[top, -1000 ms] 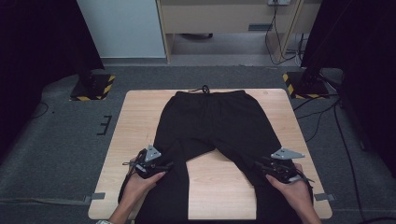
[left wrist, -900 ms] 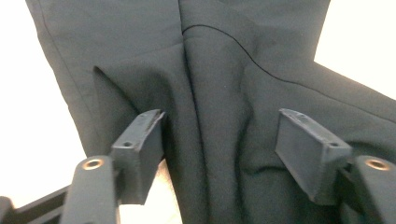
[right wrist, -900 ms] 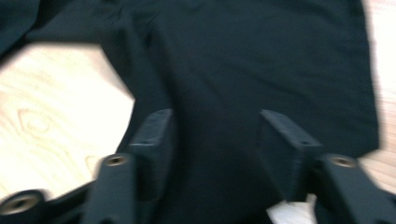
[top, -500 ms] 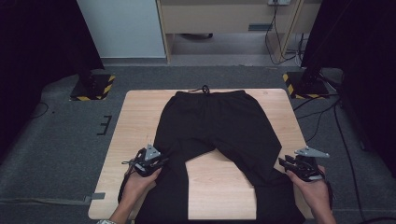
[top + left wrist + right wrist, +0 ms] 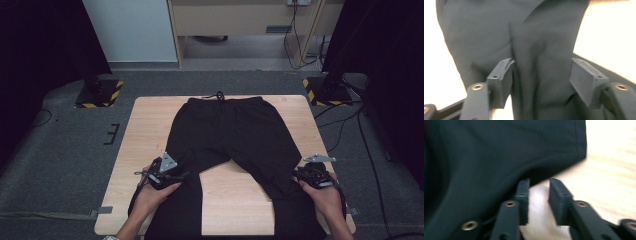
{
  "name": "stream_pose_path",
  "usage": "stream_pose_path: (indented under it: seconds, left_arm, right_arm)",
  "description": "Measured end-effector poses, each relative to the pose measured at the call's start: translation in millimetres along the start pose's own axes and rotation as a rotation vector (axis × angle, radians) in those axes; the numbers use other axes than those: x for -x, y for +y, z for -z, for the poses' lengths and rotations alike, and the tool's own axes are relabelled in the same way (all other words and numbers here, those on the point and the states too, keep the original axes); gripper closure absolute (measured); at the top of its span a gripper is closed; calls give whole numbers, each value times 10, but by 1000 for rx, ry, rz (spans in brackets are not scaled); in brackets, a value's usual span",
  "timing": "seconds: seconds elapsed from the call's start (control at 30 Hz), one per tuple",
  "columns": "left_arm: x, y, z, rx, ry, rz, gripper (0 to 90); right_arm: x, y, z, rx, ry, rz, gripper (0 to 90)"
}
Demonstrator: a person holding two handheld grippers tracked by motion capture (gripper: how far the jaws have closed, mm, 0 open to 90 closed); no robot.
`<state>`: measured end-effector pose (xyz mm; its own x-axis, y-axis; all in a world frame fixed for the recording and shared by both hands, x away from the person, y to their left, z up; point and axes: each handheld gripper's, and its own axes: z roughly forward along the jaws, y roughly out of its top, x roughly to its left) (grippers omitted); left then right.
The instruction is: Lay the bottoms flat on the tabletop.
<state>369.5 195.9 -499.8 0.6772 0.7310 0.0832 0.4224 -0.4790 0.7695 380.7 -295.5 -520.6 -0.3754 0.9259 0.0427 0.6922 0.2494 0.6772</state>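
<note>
Black trousers (image 5: 230, 135) lie flat on a light wooden table (image 5: 145, 130), waistband far and legs toward me. My left gripper (image 5: 172, 175) rests over the left leg. In the left gripper view its jaws stand wide open (image 5: 542, 80) above the dark cloth (image 5: 499, 32), with nothing between them. My right gripper (image 5: 306, 174) sits at the outer edge of the right leg, near the table's right side. In the right gripper view it (image 5: 537, 192) has only a narrow gap between its jaws, bare wood shows through, and the cloth's hem (image 5: 486, 152) lies just past the tips.
Bare wood (image 5: 235, 195) shows between the two legs and along both table sides. Yellow-and-black striped stand bases (image 5: 100, 92) (image 5: 325, 90) sit on the grey floor behind the table. Cables (image 5: 350, 125) run along the right.
My right gripper has moved rightward off the right leg to its outer edge. The left gripper and the trousers have stayed put.
</note>
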Motion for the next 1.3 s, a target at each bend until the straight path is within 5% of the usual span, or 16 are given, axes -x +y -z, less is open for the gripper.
stream_pose_path:
  seconds: [0.13,0.23,0.47,0.6,0.8,0.9,0.97,1.07,1.3]
  left_arm:
    - [98,262,-139,15,-39,-11,299]
    - [210,486,-326,8,-71,-33,299]
    - [433,904,-714,-16,-101,-74,281]
    - [516,1078,-822,30,-133,-34,276]
    - [670,1205,-1032,22,-171,-32,264]
    - [777,1193,-1164,-57,-180,-102,404]
    - [834,1170,-1215,-107,-147,-157,581]
    - [846,1145,-1260,-160,-137,-163,827]
    - [593,1038,-1182,-94,-68,-18,881]
  right_arm:
    - [-41,137,-77,102,51,-47,590]
    - [-109,260,-161,130,70,-55,557]
    - [-361,460,-428,94,92,-13,480]
    - [-446,481,-554,44,70,25,468]
    - [-457,494,-460,61,56,37,482]
    - [-412,496,-242,102,51,44,560]
    - [-358,477,-130,109,48,44,611]
    - [-203,393,24,101,18,40,688]
    - [0,174,111,22,-30,42,773]
